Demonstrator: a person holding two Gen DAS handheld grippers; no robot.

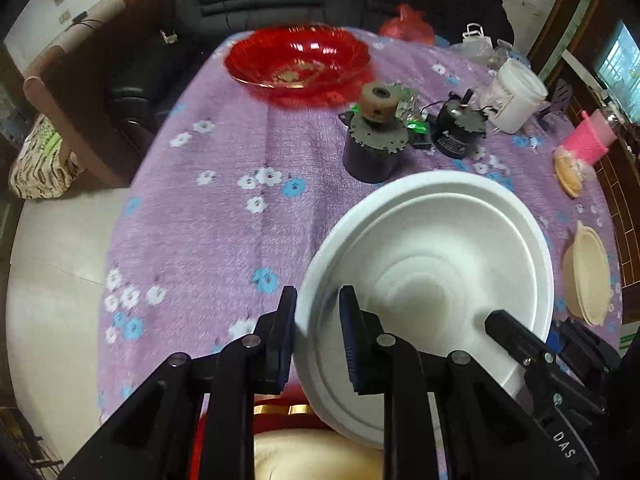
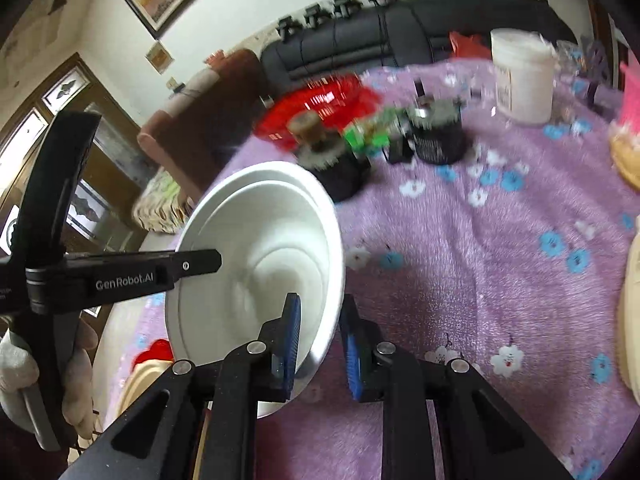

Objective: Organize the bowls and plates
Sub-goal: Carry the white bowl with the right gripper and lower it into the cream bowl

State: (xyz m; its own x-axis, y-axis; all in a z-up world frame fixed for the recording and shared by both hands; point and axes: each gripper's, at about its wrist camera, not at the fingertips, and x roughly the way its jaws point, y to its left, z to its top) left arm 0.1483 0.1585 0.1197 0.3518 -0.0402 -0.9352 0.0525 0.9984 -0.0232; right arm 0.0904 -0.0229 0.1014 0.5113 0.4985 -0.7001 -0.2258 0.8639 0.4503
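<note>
Both tools grip the tilted white plate stack above the purple surface; the left tool clamps its left rim, the right tool its right rim.

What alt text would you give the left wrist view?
The left gripper clamps the near rim of stacked white plates, tilted above a purple floral tablecloth. The right gripper grips the opposite rim; a red glass bowl sits beyond.
</note>
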